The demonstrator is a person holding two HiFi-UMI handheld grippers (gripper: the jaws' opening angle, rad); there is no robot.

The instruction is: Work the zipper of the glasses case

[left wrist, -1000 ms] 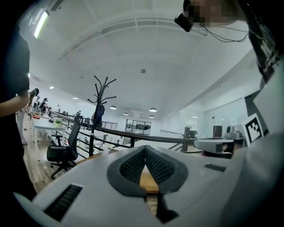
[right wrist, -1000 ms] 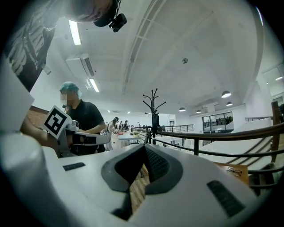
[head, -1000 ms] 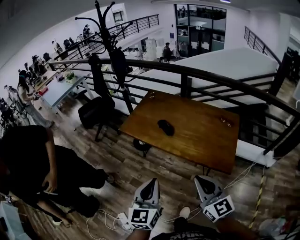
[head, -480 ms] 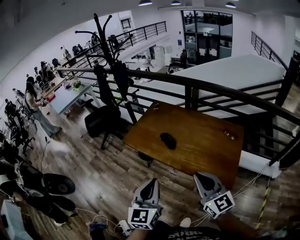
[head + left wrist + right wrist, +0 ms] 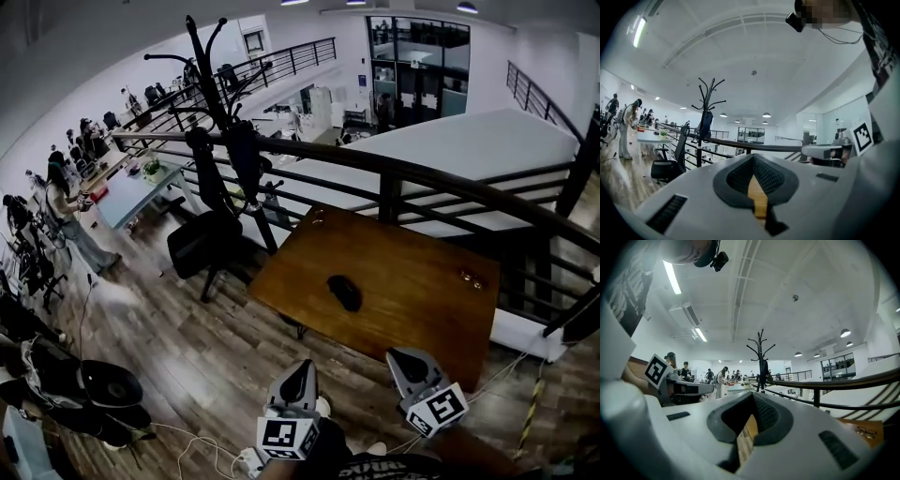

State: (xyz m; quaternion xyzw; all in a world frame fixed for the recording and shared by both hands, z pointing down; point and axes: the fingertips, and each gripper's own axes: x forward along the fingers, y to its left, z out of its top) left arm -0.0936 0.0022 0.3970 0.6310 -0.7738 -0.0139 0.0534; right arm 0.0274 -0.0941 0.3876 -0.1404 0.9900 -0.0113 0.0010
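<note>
A black oval glasses case (image 5: 344, 292) lies zipped near the middle of a brown wooden table (image 5: 412, 309) in the head view. Both grippers are held level in front of the table's near edge, well short of the case. My left gripper (image 5: 298, 372) is shut with nothing in it, and its own view shows the jaws (image 5: 753, 157) closed together. My right gripper (image 5: 405, 361), to its right, is also shut and empty, its jaws (image 5: 752, 397) meeting at the tip. The case is hidden in both gripper views.
A small pair of glasses (image 5: 471, 278) lies near the table's far right edge. A dark railing (image 5: 422, 178) runs behind the table. A coat rack (image 5: 225, 141) and an office chair (image 5: 202, 244) stand to its left. People work at desks (image 5: 131, 183) far left.
Both grippers and the head camera have moved forward toward the table, which now sits larger and nearer. The crouching person at lower left has left the view. The jaws stayed shut.
</note>
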